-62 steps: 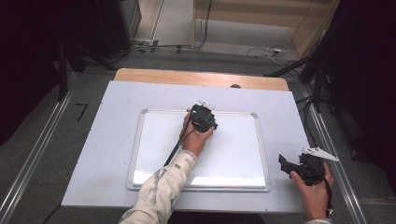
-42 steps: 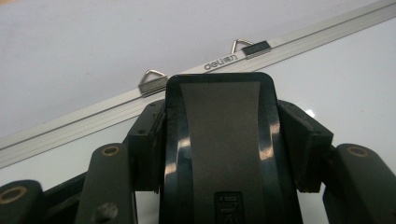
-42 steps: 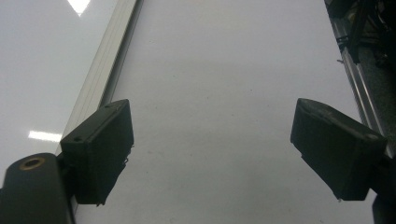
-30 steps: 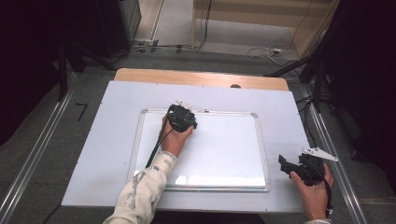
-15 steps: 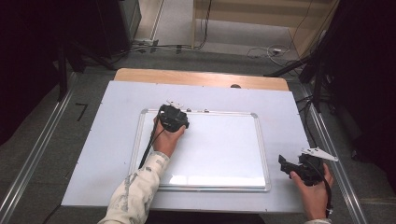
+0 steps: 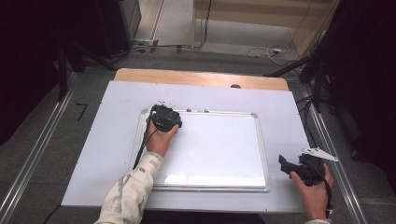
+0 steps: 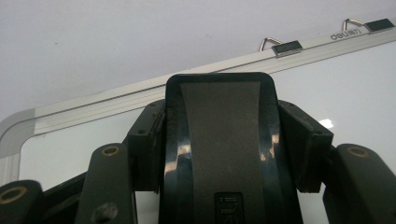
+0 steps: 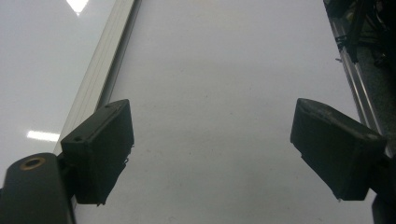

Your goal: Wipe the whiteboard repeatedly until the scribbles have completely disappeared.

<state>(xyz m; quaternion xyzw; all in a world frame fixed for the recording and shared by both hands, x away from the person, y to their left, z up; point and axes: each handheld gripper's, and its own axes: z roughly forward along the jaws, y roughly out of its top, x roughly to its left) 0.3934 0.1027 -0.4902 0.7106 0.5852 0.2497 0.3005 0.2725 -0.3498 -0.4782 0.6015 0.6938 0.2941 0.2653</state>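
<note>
Black eraser block [image 7: 219,154], rigid plastic shell, light, glossy-slick: we clamp left tongs [image 6: 164,116] across its flanks, at whiteboard [image 6: 224,154] top-left corner on desk [image 6: 102,140]. Right tongs [image 8: 212,149] gape wide, empty. We judge mid-flank grip safest.

In the left gripper view the black block [image 7: 219,149] clamped between the jaws covers the whiteboard [image 7: 355,79] surface directly ahead, and its lower end is cut off by the bottom edge. What the block is cannot be told. In the high view the left gripper [image 6: 164,116] hides it.
</note>
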